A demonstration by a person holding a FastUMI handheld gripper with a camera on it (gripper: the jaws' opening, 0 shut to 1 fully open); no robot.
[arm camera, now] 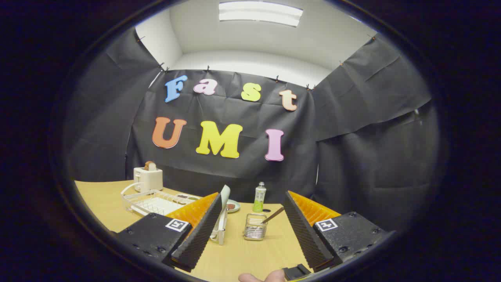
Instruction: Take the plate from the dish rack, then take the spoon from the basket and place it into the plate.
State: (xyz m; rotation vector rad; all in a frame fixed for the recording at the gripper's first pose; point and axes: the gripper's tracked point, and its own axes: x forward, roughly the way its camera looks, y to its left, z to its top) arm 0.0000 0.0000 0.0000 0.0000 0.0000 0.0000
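Note:
A pale plate (225,197) stands on edge in a small white dish rack (220,231), just ahead of my left finger and partly hidden by it. A wire basket (255,227) sits on the wooden table (235,258) between the two fingers, further ahead, with a brown-handled spoon (273,215) leaning out of it to the right. My gripper (251,231) is open, fingers wide apart, nothing between them, held above the table short of both rack and basket.
A larger white drying rack (150,201) and a white toaster (148,178) with bread stand at the back left. A small dish (233,206) and a green bottle (259,196) sit behind the basket near the black wall. A fingertip (258,277) shows below the fingers.

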